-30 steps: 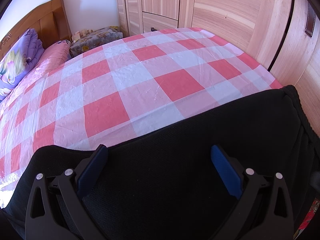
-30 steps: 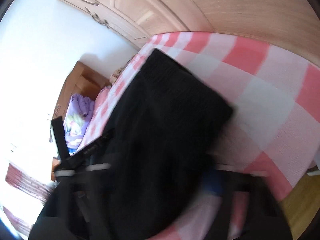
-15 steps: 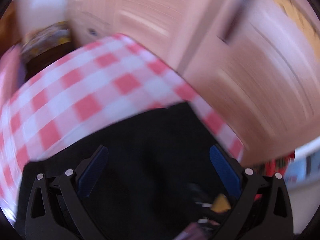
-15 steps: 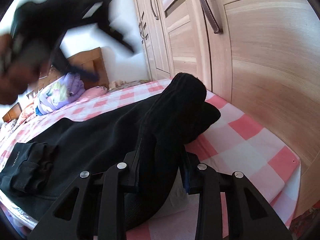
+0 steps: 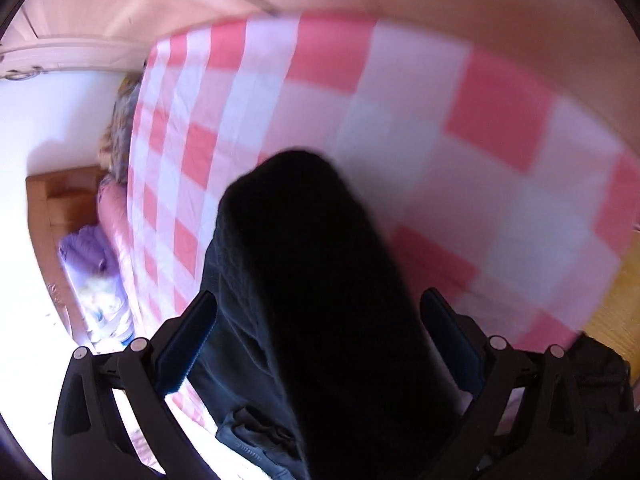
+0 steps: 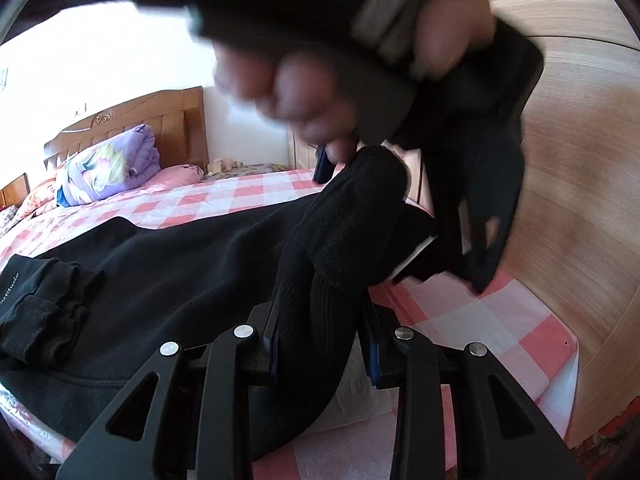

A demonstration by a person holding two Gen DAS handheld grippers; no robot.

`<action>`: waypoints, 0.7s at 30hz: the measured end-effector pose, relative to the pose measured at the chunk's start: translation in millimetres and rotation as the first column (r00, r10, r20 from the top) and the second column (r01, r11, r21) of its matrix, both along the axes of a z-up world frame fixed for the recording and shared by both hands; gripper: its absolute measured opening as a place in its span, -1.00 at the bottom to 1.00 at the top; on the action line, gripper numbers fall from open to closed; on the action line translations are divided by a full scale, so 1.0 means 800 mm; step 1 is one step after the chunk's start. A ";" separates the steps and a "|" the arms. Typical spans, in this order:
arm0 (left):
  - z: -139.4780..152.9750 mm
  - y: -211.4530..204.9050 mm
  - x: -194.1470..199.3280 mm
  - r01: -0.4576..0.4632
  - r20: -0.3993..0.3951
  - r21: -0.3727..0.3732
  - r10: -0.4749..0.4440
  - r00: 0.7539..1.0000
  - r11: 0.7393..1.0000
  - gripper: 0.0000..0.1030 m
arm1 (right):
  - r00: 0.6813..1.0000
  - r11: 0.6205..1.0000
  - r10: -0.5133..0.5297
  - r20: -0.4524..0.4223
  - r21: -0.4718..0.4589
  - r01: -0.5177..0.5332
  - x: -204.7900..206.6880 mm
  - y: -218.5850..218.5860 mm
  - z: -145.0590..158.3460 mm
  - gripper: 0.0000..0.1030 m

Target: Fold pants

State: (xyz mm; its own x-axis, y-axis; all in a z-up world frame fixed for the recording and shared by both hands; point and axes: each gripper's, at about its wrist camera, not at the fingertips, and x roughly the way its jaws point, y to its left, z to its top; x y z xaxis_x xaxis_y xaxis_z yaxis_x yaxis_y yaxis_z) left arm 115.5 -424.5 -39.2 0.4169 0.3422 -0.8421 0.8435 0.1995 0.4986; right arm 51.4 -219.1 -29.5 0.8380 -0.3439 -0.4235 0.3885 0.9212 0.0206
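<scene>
Black knit cuff of the pants [image 6: 340, 248] is pinched between the right gripper [image 6: 324, 344] fingers, the leg running away leftward over the checked bed [image 6: 480, 320]. Beyond, the left gripper [image 5: 316, 340], fingers spread wide, straddles that cuff end from above.

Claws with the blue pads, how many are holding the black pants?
1 for sure. The right claw is clamped on a raised fold of the black fabric pants. The left claw is wide open around the pants, not squeezing.

Black pants [image 6: 168, 264] spread on checked bed, one leg end raised, bunched
</scene>
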 end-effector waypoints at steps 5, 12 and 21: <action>0.004 0.016 0.001 0.055 -0.006 -0.028 -0.055 0.998 0.998 -0.45 | 1.000 1.000 0.005 -0.024 -0.005 -0.005 -0.011 -0.004 -0.002 0.42; 0.084 0.056 0.008 0.013 -0.062 -0.239 -0.029 0.998 0.971 -0.56 | 0.994 0.979 0.103 0.016 0.174 -0.105 -0.045 0.004 -0.012 0.88; 0.276 0.251 0.018 -0.135 -0.159 -0.611 0.046 0.986 0.780 -0.63 | 0.948 0.950 0.311 -0.061 -0.013 -0.312 0.000 0.131 -0.001 0.88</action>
State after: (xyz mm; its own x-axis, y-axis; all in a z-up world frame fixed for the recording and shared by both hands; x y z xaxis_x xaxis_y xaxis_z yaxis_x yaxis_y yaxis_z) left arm 129.7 -224.1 181.9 0.2841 -0.2399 -0.9283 0.8530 0.5053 0.1305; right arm 51.1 -113.9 -30.0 0.8794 -0.0798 -0.4694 0.0820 0.9965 -0.0157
